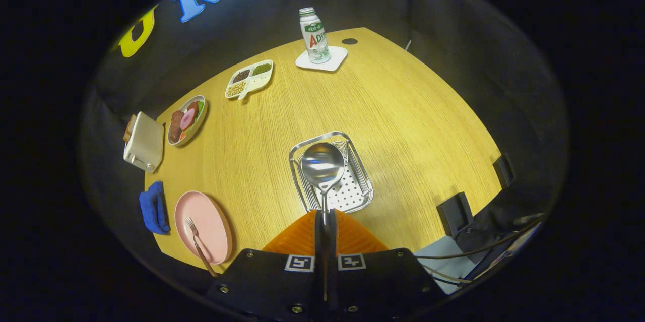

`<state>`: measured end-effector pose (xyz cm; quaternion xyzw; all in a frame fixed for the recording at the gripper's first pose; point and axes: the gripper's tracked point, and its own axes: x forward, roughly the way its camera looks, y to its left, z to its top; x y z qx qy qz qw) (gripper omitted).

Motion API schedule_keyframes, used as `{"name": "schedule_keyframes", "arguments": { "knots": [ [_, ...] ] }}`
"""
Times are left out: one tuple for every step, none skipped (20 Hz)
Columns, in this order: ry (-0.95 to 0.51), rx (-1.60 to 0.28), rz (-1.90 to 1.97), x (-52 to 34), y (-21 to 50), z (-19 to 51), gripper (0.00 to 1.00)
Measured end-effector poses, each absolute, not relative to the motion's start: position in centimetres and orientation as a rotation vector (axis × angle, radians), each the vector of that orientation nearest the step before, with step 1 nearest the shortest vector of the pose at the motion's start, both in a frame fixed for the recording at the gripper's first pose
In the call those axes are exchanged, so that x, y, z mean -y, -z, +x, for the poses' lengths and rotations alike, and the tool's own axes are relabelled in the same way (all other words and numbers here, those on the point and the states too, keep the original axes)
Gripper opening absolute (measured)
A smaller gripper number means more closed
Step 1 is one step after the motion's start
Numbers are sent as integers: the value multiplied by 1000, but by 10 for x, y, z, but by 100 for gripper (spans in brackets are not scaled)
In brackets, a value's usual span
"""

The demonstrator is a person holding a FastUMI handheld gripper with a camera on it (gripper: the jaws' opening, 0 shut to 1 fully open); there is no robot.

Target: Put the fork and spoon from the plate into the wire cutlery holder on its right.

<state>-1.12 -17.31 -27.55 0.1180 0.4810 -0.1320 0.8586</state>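
1. The tool (pixel 325 221) is clamping the spoon (pixel 322 166) by its handle, both fingers pressed together on it, bowl pointing forward.
2. The spoon is hanging over the wire cutlery holder (pixel 359 193) just ahead, not yet released into it.
3. The fork (pixel 195 241) is lying on the pink plate (pixel 214 221), left of the holder, untouched.
4. So, judging by this, half of step 1 is being done; the fork is remaining.
5. Count on the desk (pixel 403 120): 1 spoon, 1 fork, 1 plate, 1 holder.

Glossy metal spoon (pixel 322 163), wire metal holder (pixel 331 172), matt wood-grain table (pixel 403 110)
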Motion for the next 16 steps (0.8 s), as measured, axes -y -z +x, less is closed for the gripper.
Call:
{"name": "schedule_keyframes", "arguments": {
  "knots": [
    [278, -1022, 250, 173, 277, -11, 3],
    [277, -1040, 250, 173, 277, -12, 3],
    [277, -1048, 253, 174, 276, -10, 3],
    [276, -1058, 254, 174, 275, -10, 4],
    [277, -1058, 254, 174, 275, -8, 4],
    [276, -1060, 253, 175, 274, -7, 4],
    [282, -1055, 249, 177, 272, -7, 7],
    [284, -1040, 253, 177, 269, -3, 8],
    [293, -1030, 254, 179, 266, 0, 8],
    [293, -1018, 261, 179, 261, 4, 10],
    [295, -1011, 264, 179, 259, 7, 11],
    [296, -1004, 263, 180, 255, 9, 10],
    [298, -999, 257, 181, 254, 10, 10],
    [300, -993, 248, 182, 250, 10, 10],
    [301, -986, 243, 182, 248, 12, 10],
    [298, -976, 240, 181, 245, 14, 11]
  ]
}}
